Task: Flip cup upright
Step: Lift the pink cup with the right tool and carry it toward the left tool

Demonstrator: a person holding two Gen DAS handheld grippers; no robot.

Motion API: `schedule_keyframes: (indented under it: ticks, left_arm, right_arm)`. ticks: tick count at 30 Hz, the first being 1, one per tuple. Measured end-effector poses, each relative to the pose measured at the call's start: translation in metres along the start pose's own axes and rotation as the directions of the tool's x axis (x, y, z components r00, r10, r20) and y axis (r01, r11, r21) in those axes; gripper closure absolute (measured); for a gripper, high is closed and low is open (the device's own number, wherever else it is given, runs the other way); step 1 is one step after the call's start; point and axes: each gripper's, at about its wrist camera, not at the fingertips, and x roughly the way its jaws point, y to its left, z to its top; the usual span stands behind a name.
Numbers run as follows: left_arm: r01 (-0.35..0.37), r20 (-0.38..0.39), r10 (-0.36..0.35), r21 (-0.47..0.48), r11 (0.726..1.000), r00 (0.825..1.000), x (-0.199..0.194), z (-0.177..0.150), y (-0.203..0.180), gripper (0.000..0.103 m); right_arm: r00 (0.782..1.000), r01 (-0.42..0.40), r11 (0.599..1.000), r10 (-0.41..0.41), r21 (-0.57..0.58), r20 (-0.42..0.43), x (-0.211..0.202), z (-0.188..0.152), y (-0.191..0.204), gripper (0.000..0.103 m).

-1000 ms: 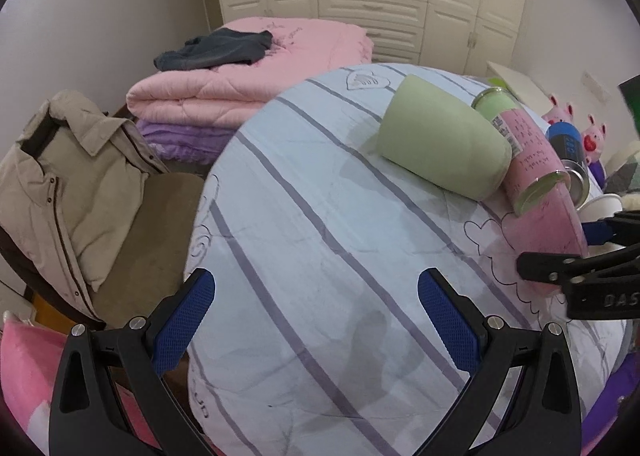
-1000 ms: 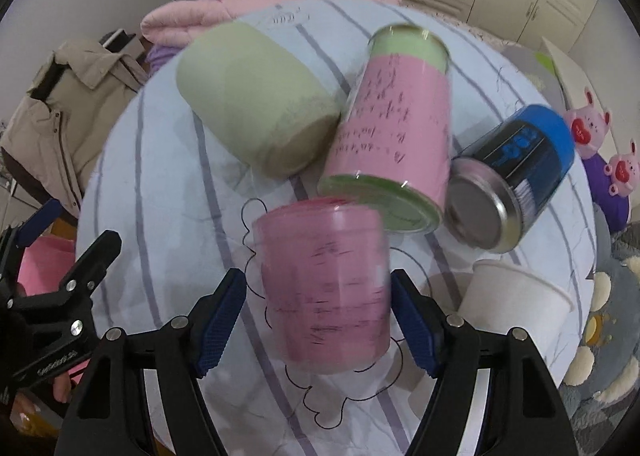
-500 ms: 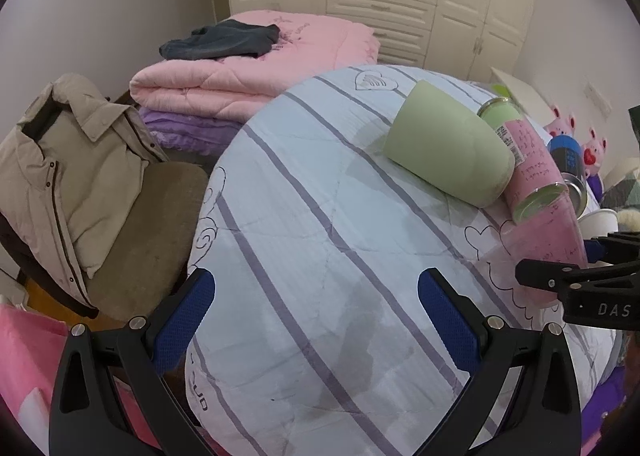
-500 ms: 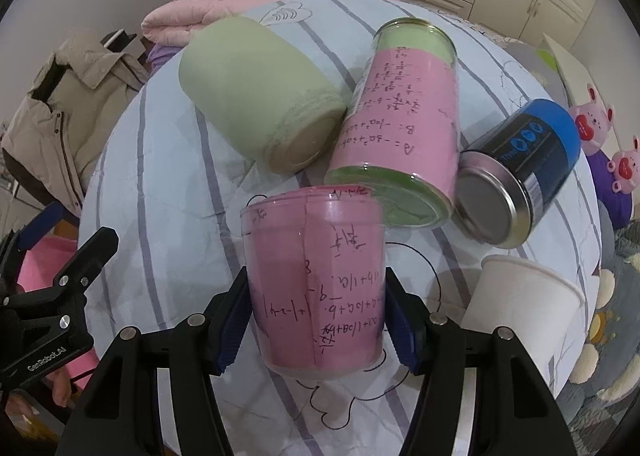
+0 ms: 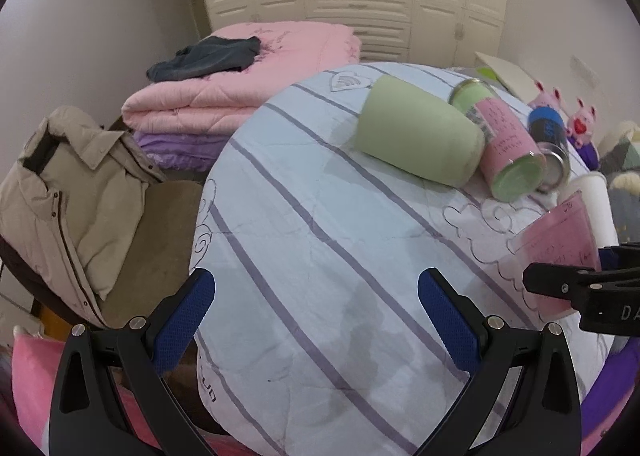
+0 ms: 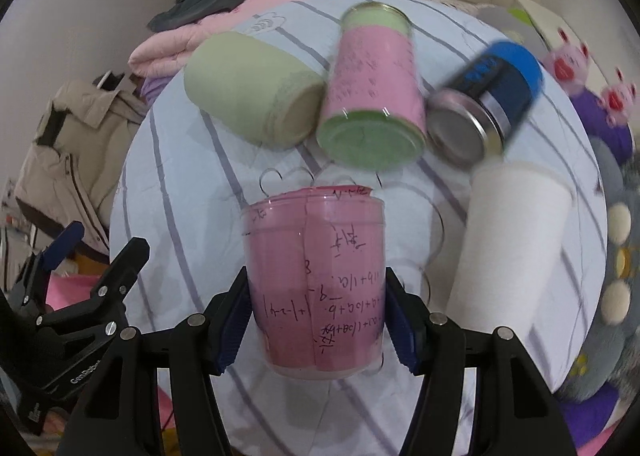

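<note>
A clear plastic cup lined with pink written-on paper (image 6: 316,280) is clamped between the blue pads of my right gripper (image 6: 318,316), lifted off the striped tablecloth (image 6: 188,184) with its rim pointing away from the camera. In the left wrist view the same cup (image 5: 558,252) shows at the right edge, tilted, with the right gripper's black body below it. My left gripper (image 5: 316,316) is open and empty, low over the near left part of the round table (image 5: 304,240).
Lying on their sides at the table's far part are a pale green cup (image 6: 252,92), a pink-and-green can (image 6: 374,96), a blue can (image 6: 488,96) and a white paper cup (image 6: 508,240). A beige jacket on a chair (image 5: 76,192) and folded pink quilts (image 5: 248,76) stand left.
My right gripper closed on the pink cup and raised it, tipping its rim up and away. The left gripper drew back slightly and stayed open.
</note>
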Motion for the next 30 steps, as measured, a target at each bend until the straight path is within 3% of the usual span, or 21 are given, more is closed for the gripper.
schedule_keyframes:
  ticks: [9,13,22,26,30]
  left_arm:
    - [0.045,-0.01,-0.044,0.128,0.991,0.999,-0.005,-0.006,-0.002,0.0]
    - [0.03,-0.009,-0.029,0.17,0.985,1.0,-0.005,-0.008,0.001,0.0]
    - [0.053,-0.028,-0.048,0.178,0.983,0.998,-0.005,-0.016,0.01,0.0]
    - [0.045,-0.022,-0.042,0.184,0.982,0.999,-0.008,-0.019,0.009,0.0]
    - [0.043,-0.02,-0.04,0.179,0.983,0.999,-0.011,-0.02,0.009,0.0]
  right_arm:
    - [1.0,0.013,0.993,-0.016,0.116,0.02,-0.005,-0.032,0.007,0.041]
    - [0.999,0.008,0.984,-0.014,0.177,0.032,-0.005,-0.043,0.008,0.041]
    - [1.0,-0.002,0.965,-0.004,0.262,0.022,0.006,-0.056,0.013,0.04]
    - [1.0,0.007,0.969,-0.013,0.246,0.022,0.004,-0.058,0.015,0.03]
    - [0.999,0.015,0.978,-0.021,0.209,0.025,-0.001,-0.057,0.021,0.03]
